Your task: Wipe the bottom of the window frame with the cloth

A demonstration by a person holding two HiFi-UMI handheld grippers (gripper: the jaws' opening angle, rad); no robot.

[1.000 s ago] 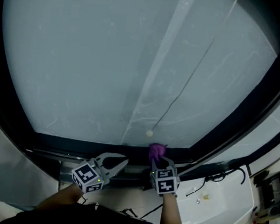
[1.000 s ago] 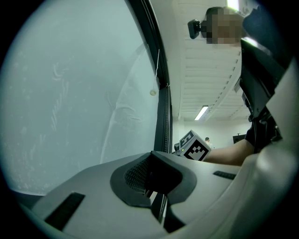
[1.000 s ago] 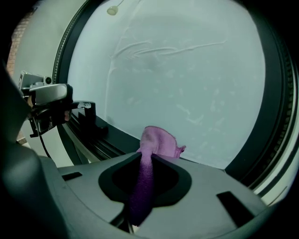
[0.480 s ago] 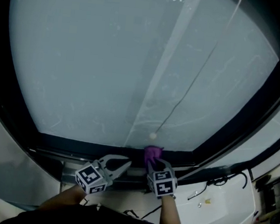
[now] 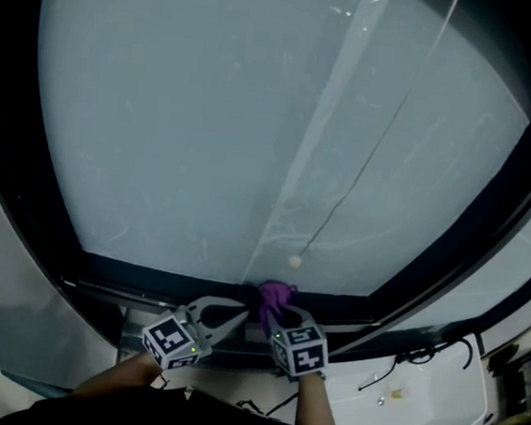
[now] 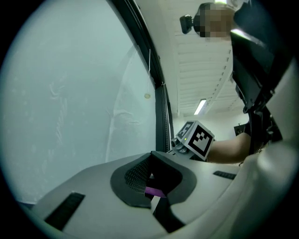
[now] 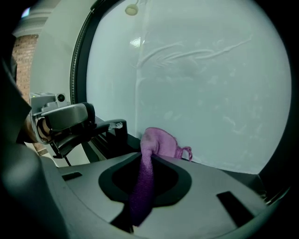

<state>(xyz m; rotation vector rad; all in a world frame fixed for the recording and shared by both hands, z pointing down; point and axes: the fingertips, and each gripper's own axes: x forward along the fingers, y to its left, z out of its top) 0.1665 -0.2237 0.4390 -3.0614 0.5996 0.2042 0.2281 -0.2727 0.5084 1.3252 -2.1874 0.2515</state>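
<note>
At frame (image 5: pixel 146 276) bottom: right claw (image 5: pixel 274 313) pinches purple cloth (image 5: pixel 274 295), bunched end touching the frame.
Just left of it: left claw (image 5: pixel 236 310), jaws together, holding nothing.

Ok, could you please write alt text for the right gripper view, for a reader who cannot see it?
The right gripper is shut on a purple cloth, whose bunched end lies at the bottom of a pale window pane, against the dark frame. The left gripper is at the left side, close to the same frame.
</note>
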